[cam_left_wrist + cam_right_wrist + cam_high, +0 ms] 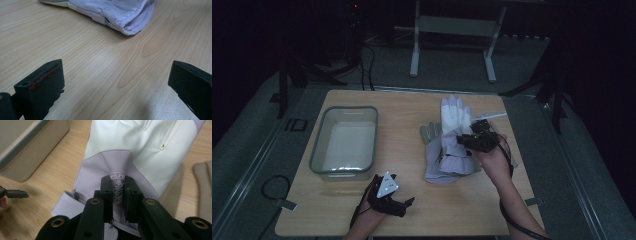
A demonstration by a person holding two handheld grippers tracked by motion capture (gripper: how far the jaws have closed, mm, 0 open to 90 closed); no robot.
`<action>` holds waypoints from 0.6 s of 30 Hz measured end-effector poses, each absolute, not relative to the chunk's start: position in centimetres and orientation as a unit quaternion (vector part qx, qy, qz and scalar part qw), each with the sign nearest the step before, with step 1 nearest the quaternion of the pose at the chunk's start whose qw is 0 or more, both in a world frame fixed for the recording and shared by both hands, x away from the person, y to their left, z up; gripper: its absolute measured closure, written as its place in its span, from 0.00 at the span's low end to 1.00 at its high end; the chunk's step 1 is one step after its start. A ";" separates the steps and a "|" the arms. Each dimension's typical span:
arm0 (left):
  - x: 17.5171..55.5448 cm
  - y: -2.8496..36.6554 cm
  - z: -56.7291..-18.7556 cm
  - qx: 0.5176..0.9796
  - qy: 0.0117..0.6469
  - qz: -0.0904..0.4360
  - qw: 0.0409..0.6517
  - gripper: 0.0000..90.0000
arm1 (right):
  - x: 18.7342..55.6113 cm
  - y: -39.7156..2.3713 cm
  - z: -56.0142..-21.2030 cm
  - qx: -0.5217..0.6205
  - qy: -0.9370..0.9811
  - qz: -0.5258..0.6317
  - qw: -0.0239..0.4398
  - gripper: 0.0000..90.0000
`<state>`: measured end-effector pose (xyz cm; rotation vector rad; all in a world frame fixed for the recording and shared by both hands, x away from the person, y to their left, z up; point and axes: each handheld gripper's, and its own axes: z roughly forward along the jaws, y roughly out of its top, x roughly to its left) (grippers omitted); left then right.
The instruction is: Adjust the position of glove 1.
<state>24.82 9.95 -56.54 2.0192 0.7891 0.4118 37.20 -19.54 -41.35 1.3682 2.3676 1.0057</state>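
A white and lavender glove [454, 135] lies right of the table's centre, over a grey glove [430, 132]. My right gripper [472, 139] sits on it. In the right gripper view it [117, 187] is shut on a raised fold of the lavender glove [140, 150] that carries printed lettering. My left gripper [402, 190] rests near the front edge, left of the glove's cuff. Its jaws stand wide open [116, 75] over bare wood, with the cuff [120, 12] some way ahead.
A clear plastic bin [319, 145] stands on the table's left half and looks empty; its wall [30, 150] is close to the glove. A thin white strip [492, 116] lies beyond the gloves. The grey glove's fingers [203, 185] reach the right gripper view's right edge.
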 end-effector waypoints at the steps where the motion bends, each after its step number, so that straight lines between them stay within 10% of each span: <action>1: 24.8 10.0 -56.5 0.818 0.319 0.167 0.449 0.01 | 37.3 -19.1 -41.5 0.468 0.808 0.340 0.113 0.89; 18: 24.8 9.9 -56.5 0.819 0.320 0.168 0.446 0.01 | 38.6 -15.7 -46.0 0.477 0.821 0.298 0.097 0.88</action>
